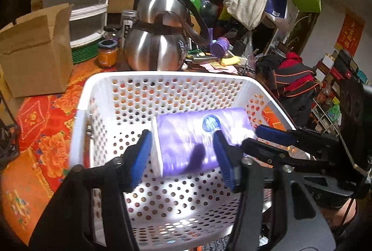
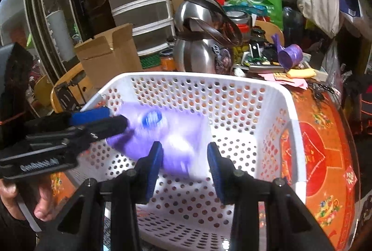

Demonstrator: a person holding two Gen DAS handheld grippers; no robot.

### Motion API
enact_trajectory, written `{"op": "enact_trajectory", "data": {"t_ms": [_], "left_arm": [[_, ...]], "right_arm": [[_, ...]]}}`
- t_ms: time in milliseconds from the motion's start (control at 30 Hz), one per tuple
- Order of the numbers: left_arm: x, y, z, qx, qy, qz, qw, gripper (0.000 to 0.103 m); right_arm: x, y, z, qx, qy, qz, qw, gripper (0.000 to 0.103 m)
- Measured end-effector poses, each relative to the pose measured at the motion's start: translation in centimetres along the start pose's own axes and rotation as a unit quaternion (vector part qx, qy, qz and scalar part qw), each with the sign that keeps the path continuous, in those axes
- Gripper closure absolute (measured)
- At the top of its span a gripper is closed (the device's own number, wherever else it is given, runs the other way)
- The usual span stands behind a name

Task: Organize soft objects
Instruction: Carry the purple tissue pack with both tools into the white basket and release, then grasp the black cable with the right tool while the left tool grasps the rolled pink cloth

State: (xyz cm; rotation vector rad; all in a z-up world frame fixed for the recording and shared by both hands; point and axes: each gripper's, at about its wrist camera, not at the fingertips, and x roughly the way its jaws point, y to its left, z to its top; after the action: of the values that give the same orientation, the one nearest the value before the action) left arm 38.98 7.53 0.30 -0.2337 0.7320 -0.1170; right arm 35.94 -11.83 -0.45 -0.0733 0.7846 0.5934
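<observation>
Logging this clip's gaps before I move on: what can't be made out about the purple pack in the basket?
- Purple pack: motion blur in both wrist views smears its print; the contents are unreadable.
- Its near edge, right wrist view: hidden behind the right tongs.
- Basket: the near rim is cut off by the frame's bottom edge and the left tongs.

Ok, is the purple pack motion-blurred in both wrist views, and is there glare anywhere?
Left wrist view: purple pack moderately smeared, finger shadow across it, basket sharp. Right wrist view: pack heavily smeared, with a washed-out white patch; fisheye bends the basket rim.
</observation>
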Motion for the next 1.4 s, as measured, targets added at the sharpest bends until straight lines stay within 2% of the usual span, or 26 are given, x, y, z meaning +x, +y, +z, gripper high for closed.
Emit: {"op": "enact_trajectory", "data": {"t_ms": [67,100,133,233,300,533,700,900,1033,1100,1133,1200,1267,1400], "left_arm": [[-0.8,0.3,0.1,-0.006,-0.01,0.001,0.9999,0.031],[-1.2,0.4,0.1,-0.008,-0.015,0.002,0.9999,0.026],[-1.6,0.5,0.1,-0.01,-0.018,0.003,0.9998,0.023],[-2.2,0.3,0.0,-0.006,-0.02,0.01,0.9997,0.017],[-2.4,0.2,0.0,-0.002,-0.02,0.02,0.9996,0.016],[-3.8,-0.2,-0.9,0.003,-0.019,0.009,0.9998,0.016],[-5.7,-1.2,-2.0,0.015,-0.035,0.006,0.9992,0.016],[-7.0,-1.6,-3.1,0.016,-0.03,0.015,0.9993,0.016],[-10.2,-0.8,-6.1,0.017,-0.037,0.038,0.9985,0.016],[-12.3,-0.1,-8.7,0.011,-0.033,0.047,0.9983,0.016],[-13.1,0.4,-10.1,0.007,-0.03,0.052,0.9982,0.016],[-14.4,1.4,-12.7,0.004,-0.022,0.055,0.9982,0.016],[-15.5,2.4,-15.7,0.0,-0.013,0.059,0.9982,0.016],[-16.7,4.2,-19.8,-0.007,-0.01,0.079,0.9968,0.016]], "right_arm": [[-0.1,-0.3,-0.1,0.006,0.005,-0.007,1.0,0.057],[-0.2,-0.6,-0.1,0.012,0.006,-0.008,1.0,0.048],[-0.3,-0.8,-0.1,0.018,0.007,-0.007,1.0,0.039],[-1.2,-0.9,-0.2,0.018,-0.009,-0.017,1.0,0.03],[-1.7,-0.6,-0.2,0.011,-0.015,-0.024,1.0,0.03],[-3.1,0.2,-0.7,-0.003,-0.025,-0.04,0.999,0.029],[-4.5,0.8,-1.6,-0.006,-0.039,-0.032,0.999,0.029],[-5.4,1.7,-1.8,-0.011,-0.047,-0.034,0.998,0.029],[-7.8,1.3,-3.2,0.001,-0.062,-0.019,0.998,0.029],[-9.5,0.7,-4.6,0.013,-0.066,-0.015,0.998,0.029],[-10.2,0.5,-5.3,0.018,-0.067,-0.016,0.997,0.025],[-12.2,-0.2,-8.0,0.028,-0.072,-0.026,0.997,0.02],[-13.4,-0.9,-10.6,0.034,-0.068,-0.037,0.996,0.02],[-14.3,-2.2,-16.4,0.053,-0.046,-0.06,0.996,0.02]]}}
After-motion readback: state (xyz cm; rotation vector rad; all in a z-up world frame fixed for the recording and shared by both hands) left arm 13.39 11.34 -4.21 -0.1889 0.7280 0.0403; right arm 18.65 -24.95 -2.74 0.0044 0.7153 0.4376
